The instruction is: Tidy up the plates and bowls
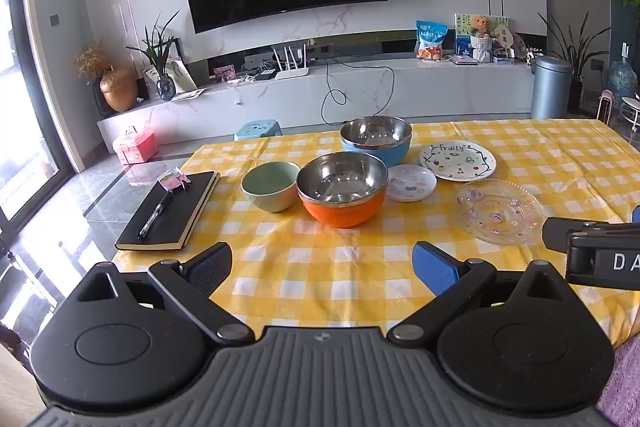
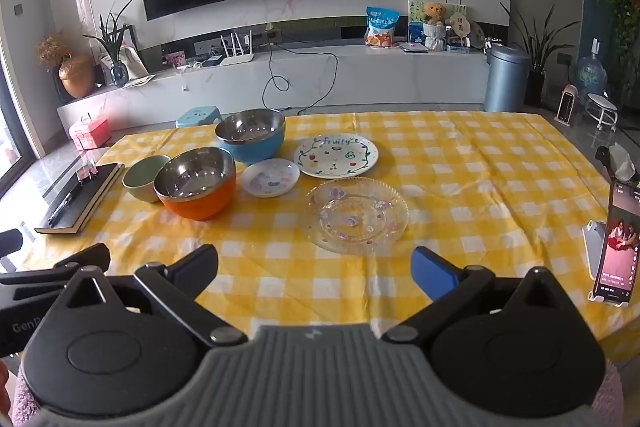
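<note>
On the yellow checked tablecloth point(image 1: 320, 267) stand an orange steel-lined bowl point(image 1: 342, 189), a blue steel-lined bowl point(image 1: 376, 141), a small green bowl point(image 1: 270, 185), a small white plate point(image 1: 412, 182), a "Fruity" plate point(image 1: 458, 161) and a clear glass plate point(image 1: 500, 211). The right wrist view shows the same orange bowl point(image 2: 196, 183), blue bowl point(image 2: 251, 135), green bowl point(image 2: 144, 177), small plate point(image 2: 270, 177), "Fruity" plate point(image 2: 336, 155) and glass plate point(image 2: 356, 215). My left gripper point(image 1: 322, 267) and right gripper point(image 2: 314, 269) are open and empty, near the table's front edge.
A black notebook point(image 1: 170, 213) with a pen lies at the table's left. A phone on a stand point(image 2: 616, 245) stands at the right edge. The right gripper's body point(image 1: 596, 247) shows at the left view's right side. A TV cabinet and bin stand behind.
</note>
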A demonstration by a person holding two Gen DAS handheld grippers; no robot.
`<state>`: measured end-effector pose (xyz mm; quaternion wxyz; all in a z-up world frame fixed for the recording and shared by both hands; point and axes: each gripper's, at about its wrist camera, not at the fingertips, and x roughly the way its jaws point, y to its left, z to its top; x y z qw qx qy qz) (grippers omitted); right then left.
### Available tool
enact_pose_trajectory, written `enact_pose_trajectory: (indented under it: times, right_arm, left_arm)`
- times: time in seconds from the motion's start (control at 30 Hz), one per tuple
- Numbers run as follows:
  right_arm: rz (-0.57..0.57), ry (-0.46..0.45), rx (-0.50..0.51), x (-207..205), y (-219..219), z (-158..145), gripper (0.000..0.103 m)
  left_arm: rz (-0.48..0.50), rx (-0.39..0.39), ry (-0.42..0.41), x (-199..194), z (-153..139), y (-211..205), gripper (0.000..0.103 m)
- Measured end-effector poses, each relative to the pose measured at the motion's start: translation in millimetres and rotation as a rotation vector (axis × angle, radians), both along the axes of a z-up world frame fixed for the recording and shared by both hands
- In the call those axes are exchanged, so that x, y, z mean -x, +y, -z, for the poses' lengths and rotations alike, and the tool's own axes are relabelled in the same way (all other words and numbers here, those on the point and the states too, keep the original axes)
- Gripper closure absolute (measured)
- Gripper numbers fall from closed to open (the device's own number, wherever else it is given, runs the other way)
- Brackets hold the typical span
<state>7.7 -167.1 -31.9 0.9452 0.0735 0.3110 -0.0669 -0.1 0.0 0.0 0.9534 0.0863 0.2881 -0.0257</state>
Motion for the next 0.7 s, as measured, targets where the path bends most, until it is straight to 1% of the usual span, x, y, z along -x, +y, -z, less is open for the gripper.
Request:
enact_pose_trajectory:
  times: [0.2, 0.27, 0.47, 0.7]
  right_arm:
    - [-0.005, 0.004, -0.003, -1.0, -0.3, 1.1, 0.003]
    - [-0.009, 0.004, 0.000, -0.7, 0.7, 1.4, 0.003]
    - [-0.012, 0.008, -0.001, -3.1, 1.7, 5.8, 0.003]
    - [-0.010, 0.013, -0.004, -3.1, 2.2, 2.7, 0.003]
  left_arm:
    - [0.009, 0.010, 0.008, -0.5, -0.6, 3.4, 0.000]
    - [0.011, -0.003, 0.007, 1.4, 1.0, -3.6, 0.000]
    - [0.003, 0.005, 0.008, 2.4, 0.5, -3.2, 0.000]
    - [0.011, 0.001, 0.008, 0.0, 2.0, -2.2, 0.000]
